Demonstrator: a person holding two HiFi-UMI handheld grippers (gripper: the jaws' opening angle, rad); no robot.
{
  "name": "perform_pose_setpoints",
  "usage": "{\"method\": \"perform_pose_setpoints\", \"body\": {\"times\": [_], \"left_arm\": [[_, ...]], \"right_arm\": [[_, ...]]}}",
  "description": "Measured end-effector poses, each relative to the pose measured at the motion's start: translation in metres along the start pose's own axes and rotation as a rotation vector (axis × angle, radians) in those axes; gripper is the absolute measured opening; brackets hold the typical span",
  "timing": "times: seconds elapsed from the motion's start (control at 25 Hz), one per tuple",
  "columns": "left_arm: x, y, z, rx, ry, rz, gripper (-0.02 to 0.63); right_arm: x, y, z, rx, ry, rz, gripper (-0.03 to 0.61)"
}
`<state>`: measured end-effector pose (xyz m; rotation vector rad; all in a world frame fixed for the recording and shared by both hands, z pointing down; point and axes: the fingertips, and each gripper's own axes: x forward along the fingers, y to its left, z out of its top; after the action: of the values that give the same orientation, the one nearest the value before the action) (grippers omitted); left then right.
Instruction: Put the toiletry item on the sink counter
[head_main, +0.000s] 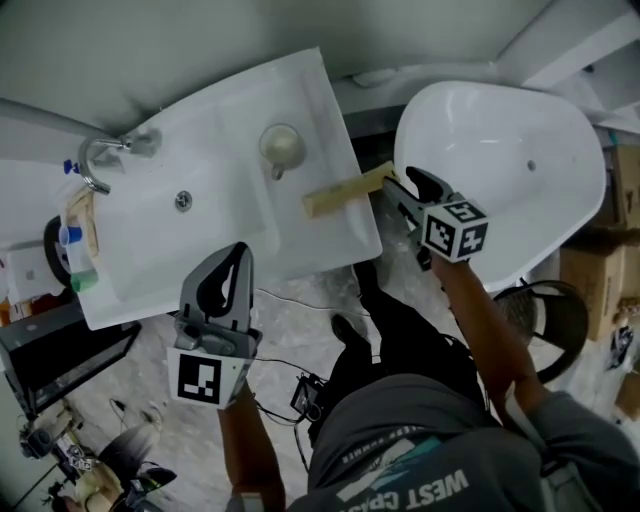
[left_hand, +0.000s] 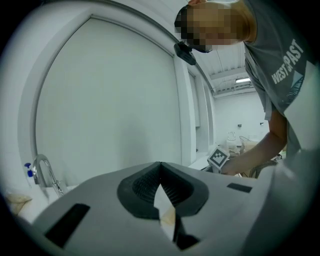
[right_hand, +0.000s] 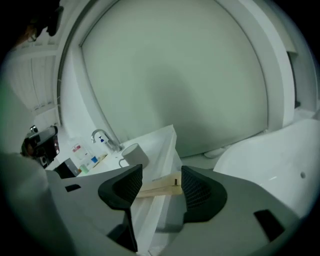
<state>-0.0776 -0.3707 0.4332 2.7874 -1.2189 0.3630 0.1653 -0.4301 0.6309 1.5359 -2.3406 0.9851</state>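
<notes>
A long tan toiletry box lies flat on the front right corner of the white sink counter, its right end sticking out past the edge. My right gripper is at that end and stands open; in the right gripper view the box lies between the spread jaws with neither pad pressing on it. Lower down, in front of the counter, my left gripper is shut with nothing in it. Its jaw tips meet in the left gripper view.
A pale mug stands behind the box, and a chrome faucet curves over the basin at the left. Small bottles sit on a shelf at the far left. A white bathtub lies to the right of the counter, with cardboard boxes beyond it.
</notes>
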Motion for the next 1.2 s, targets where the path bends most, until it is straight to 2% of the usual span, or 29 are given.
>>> {"method": "perform_pose_setpoints", "body": {"times": [0.24, 0.36, 0.56, 0.64, 0.8, 1.2], "left_arm": [[0.010, 0.002, -0.017, -0.029, 0.037, 0.006, 0.002], [0.012, 0.004, -0.024, -0.044, 0.050, 0.008, 0.002], [0.014, 0.006, -0.029, -0.058, 0.055, 0.010, 0.002], [0.014, 0.007, -0.030, -0.062, 0.054, 0.012, 0.002], [0.010, 0.006, -0.031, -0.065, 0.054, 0.013, 0.002], [-0.002, 0.011, -0.023, -0.063, 0.028, 0.036, 0.002]], "right_arm": [[0.024, -0.017, -0.020, 0.278, -0.015, 0.081, 0.275], [0.033, -0.015, -0.024, 0.352, -0.020, 0.115, 0.275], [0.045, -0.017, -0.036, 0.369, 0.017, 0.121, 0.264], [0.047, -0.019, -0.038, 0.363, 0.019, 0.116, 0.163], [0.048, -0.015, -0.034, 0.367, 0.009, 0.127, 0.111], [0.038, 0.004, -0.005, 0.404, -0.043, 0.192, 0.076]]}}
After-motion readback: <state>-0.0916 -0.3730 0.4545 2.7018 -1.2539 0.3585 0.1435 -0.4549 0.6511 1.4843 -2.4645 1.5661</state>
